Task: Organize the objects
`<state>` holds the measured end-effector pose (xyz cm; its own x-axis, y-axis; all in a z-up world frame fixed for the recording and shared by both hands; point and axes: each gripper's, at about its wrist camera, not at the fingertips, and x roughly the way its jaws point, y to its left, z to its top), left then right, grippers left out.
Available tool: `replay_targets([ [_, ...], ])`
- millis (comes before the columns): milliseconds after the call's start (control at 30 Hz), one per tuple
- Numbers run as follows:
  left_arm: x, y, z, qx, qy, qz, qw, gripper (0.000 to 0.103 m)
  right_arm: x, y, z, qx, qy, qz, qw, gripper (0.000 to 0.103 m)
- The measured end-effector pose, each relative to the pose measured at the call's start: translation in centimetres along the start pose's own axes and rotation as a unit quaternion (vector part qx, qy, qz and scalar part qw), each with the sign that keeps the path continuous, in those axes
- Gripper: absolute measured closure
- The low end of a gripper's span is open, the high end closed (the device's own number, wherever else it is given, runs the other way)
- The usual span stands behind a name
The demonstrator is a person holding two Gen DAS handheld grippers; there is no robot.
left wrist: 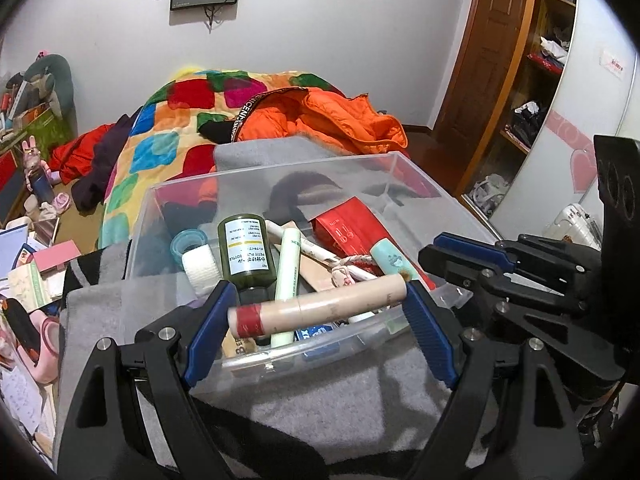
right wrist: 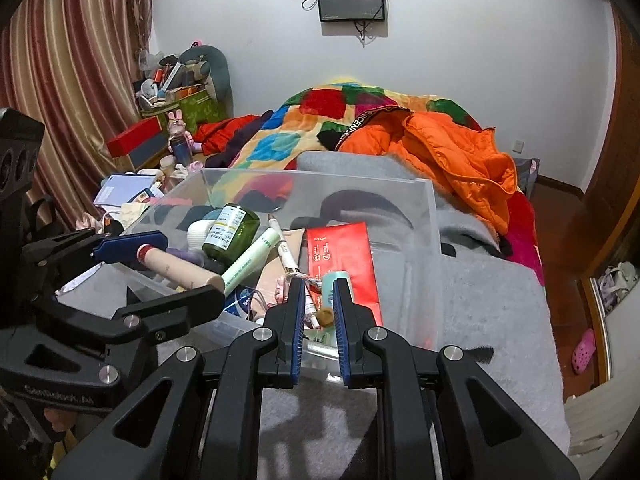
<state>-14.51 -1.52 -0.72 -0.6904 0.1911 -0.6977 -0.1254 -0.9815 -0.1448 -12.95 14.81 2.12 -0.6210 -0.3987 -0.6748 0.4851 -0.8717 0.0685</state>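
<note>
A clear plastic box sits on a grey blanket on the bed. Inside lie a green bottle, a pale green tube, a red packet, a mint tube and a white tape roll. My left gripper is shut on a beige tube with a red band, held lengthwise over the box's near rim; it also shows in the right wrist view. My right gripper is nearly closed and empty, just above the box's near edge by the mint tube.
An orange jacket and a patchwork quilt lie behind the box. Cluttered boxes and papers crowd the floor at left. A wardrobe and door stand at right.
</note>
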Motion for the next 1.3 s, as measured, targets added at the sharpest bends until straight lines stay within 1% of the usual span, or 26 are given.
replay_targets([
  [133, -0.7, 0.0, 0.1, 0.004, -0.006, 0.002, 1.0000, 0.017, -0.4, 0.1, -0.1, -0.002, -0.001, 0.003, 1.000, 0.086],
  [333, -2.9, -0.1, -0.1, 0.015, -0.027, 0.000, 0.9995, 0.017, -1.7, 0.4, -0.1, -0.004, -0.013, 0.006, 1.000, 0.083],
  [400, -3.6, -0.3, -0.3, 0.021, -0.032, 0.002, 0.9992, 0.016, -2.2, 0.4, -0.1, -0.006, -0.019, 0.006, 1.000, 0.080],
  [500, -4.5, -0.4, -0.7, 0.029, -0.041, 0.005, 0.9987, 0.012, -3.4, 0.6, -0.3, -0.011, -0.034, 0.003, 0.999, 0.070],
  [567, -5.0, -0.3, -1.1, 0.030, -0.045, 0.005, 0.9985, 0.011, -4.1, 0.7, -0.4, -0.013, -0.044, 0.000, 0.999, 0.060],
  [600, -5.3, -0.2, -1.3, 0.029, -0.048, 0.004, 0.9984, 0.010, -4.5, 0.8, -0.5, -0.014, -0.049, -0.002, 0.999, 0.057],
  [633, -5.5, -0.1, -1.4, 0.027, -0.049, 0.003, 0.9984, 0.008, -4.8, 0.8, -0.7, -0.015, -0.054, -0.004, 0.998, 0.052],
  [767, -6.1, 0.5, -2.1, 0.018, -0.053, -0.003, 0.9984, 0.006, -5.7, 1.3, -1.4, -0.024, -0.063, -0.008, 0.998, 0.036],
  [867, -6.3, 0.9, -2.6, 0.012, -0.056, -0.003, 0.9984, 0.005, -6.3, 1.5, -2.0, -0.025, -0.068, -0.010, 0.997, 0.027],
  [1033, -6.6, 1.4, -3.3, -0.001, -0.056, -0.006, 0.9984, 0.005, -6.5, 1.6, -2.7, -0.020, -0.066, -0.007, 0.998, 0.026],
  [1300, -7.2, 1.5, -4.1, -0.005, -0.062, -0.009, 0.9980, 0.005, -6.8, 1.7, -3.2, -0.014, -0.064, -0.003, 0.998, 0.026],
])
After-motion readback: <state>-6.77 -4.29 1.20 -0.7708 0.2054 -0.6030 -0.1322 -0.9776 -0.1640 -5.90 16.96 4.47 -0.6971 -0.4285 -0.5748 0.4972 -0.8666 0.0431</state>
